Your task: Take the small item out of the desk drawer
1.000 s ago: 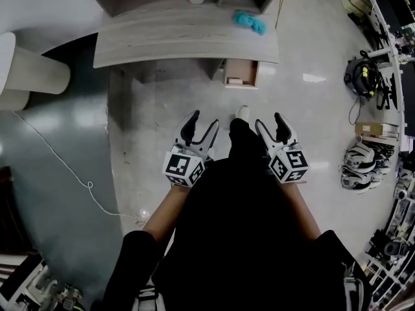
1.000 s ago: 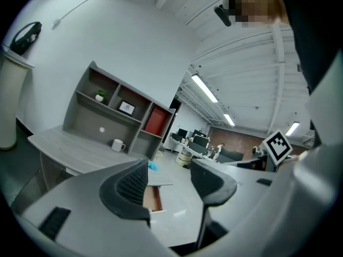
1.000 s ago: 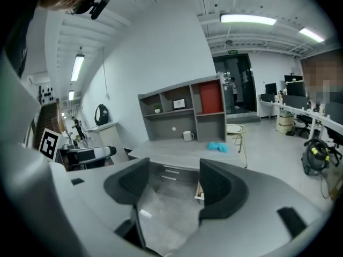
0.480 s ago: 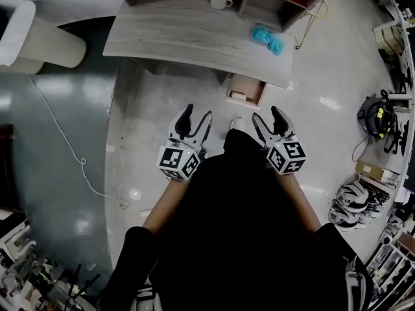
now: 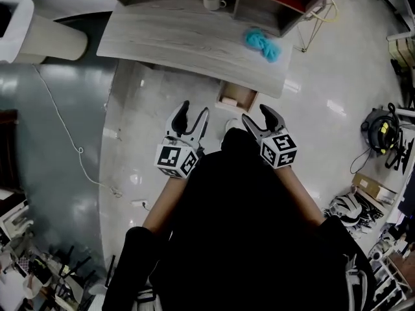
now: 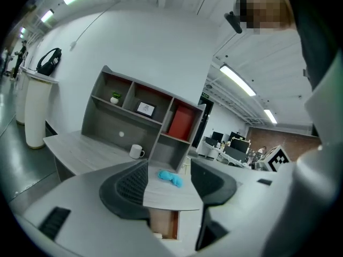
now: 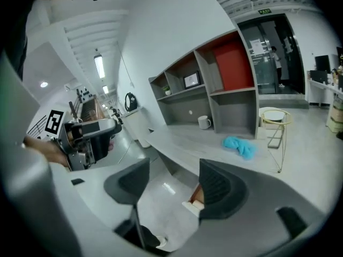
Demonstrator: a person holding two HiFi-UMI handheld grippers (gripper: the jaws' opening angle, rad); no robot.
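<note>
The grey desk (image 5: 188, 41) stands ahead of me, and a small wooden drawer (image 5: 235, 98) hangs open under its front right edge. A small pale item (image 5: 229, 100) lies inside the drawer. My left gripper (image 5: 192, 116) is held open above the floor, just short of the drawer and to its left. My right gripper (image 5: 258, 118) is open too, just right of it. In the left gripper view the drawer (image 6: 161, 226) shows between the open jaws. The right gripper view has the drawer (image 7: 195, 199) by its right jaw. Both grippers hold nothing.
On the desk sit a white cup (image 5: 211, 0) and a blue cloth (image 5: 262, 44), before a shelf unit (image 6: 139, 111). A white cylinder bin (image 5: 39, 34) stands at the left, with a cable (image 5: 71, 141) across the floor. Gear is piled at the right (image 5: 382, 128).
I have stepped closer to the desk; the drawer now lies just ahead of the fingertips. Both grippers moved forward together and stayed open.
</note>
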